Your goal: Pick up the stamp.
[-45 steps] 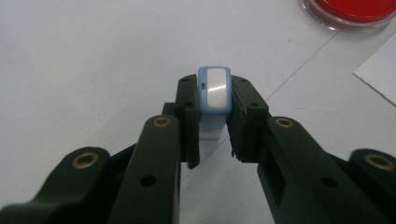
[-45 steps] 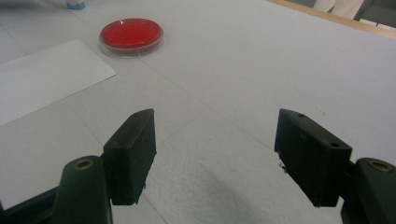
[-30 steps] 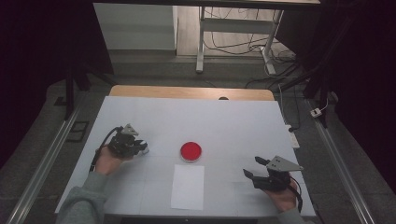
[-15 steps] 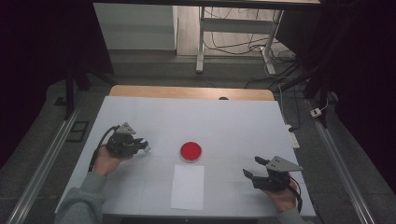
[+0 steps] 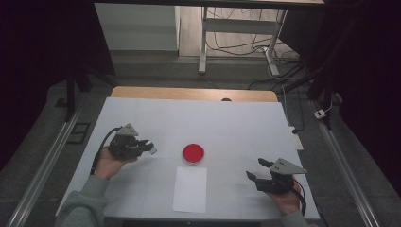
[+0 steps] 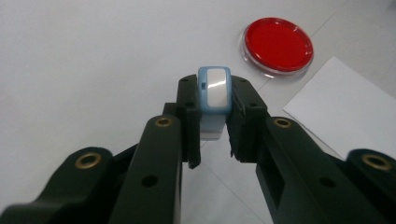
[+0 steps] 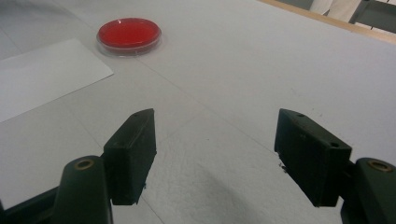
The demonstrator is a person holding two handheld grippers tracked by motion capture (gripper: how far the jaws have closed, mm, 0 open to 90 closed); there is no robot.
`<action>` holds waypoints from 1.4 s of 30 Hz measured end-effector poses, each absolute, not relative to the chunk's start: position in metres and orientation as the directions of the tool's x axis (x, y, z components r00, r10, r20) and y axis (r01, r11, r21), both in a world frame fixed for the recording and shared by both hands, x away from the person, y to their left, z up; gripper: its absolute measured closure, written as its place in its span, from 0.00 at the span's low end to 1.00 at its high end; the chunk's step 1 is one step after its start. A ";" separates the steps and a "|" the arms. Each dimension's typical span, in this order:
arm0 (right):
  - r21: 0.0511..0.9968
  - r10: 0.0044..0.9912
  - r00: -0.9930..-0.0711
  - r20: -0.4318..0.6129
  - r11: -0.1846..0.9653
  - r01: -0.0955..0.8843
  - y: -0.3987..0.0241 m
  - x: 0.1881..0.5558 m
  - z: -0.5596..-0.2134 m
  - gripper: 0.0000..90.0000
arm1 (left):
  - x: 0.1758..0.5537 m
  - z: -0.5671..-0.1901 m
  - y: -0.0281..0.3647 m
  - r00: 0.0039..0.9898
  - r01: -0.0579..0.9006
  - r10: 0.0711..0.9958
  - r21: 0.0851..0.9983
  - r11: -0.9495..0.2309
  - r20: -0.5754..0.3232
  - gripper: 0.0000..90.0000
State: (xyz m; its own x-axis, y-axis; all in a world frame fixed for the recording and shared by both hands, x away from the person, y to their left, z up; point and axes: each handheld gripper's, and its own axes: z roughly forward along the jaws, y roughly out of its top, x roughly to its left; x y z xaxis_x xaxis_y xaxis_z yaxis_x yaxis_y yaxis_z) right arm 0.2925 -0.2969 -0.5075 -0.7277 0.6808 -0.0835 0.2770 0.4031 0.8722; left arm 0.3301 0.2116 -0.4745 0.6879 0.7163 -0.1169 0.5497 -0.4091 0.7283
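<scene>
left gripper [image 6: 214, 109]: jaws clamped on a little blue-and-white block [image 6: 213, 93], held over the table [image 5: 227, 118] around 9 o'clock of the dish
red dish [image 5: 193, 153]: mid-table, white sheet [image 5: 190, 188] just at its 6 o'clock
right gripper [image 7: 215, 140]: jaws wide apart, nothing in them, sitting around 4 o'clock of the dish

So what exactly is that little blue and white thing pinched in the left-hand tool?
The small blue and white object looks like smooth plastic: a rounded light-blue frame around a glossy white face, with a paler body below. It stands roughly upright, clamped between the two black jaws of the left gripper, which press on its sides. It is lifted off the white table, with the red dish beyond it. What it is I cannot tell.
</scene>
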 end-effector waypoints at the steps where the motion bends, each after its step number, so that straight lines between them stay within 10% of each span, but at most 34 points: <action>1: 0.872 0.681 -0.728 -0.084 0.404 0.277 -0.297 0.293 -0.508 0.32 | 0.330 -0.474 0.212 0.687 0.550 0.716 0.731 -0.404 -0.122 0.84; 42: 0.882 0.693 -0.715 -0.091 0.390 0.265 -0.297 0.292 -0.507 0.33 | 0.315 -0.450 0.189 0.773 0.466 0.595 0.834 -0.297 -0.220 0.84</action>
State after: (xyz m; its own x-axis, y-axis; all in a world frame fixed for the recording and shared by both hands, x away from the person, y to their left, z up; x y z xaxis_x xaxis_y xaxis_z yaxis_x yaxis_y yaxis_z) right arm 0.2916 -0.2966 -0.5068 -0.7147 0.6934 -0.0914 0.2655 0.3898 0.8818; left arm 0.3148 0.1892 -0.4499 0.7730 0.5950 -0.2202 0.4659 -0.2967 0.8336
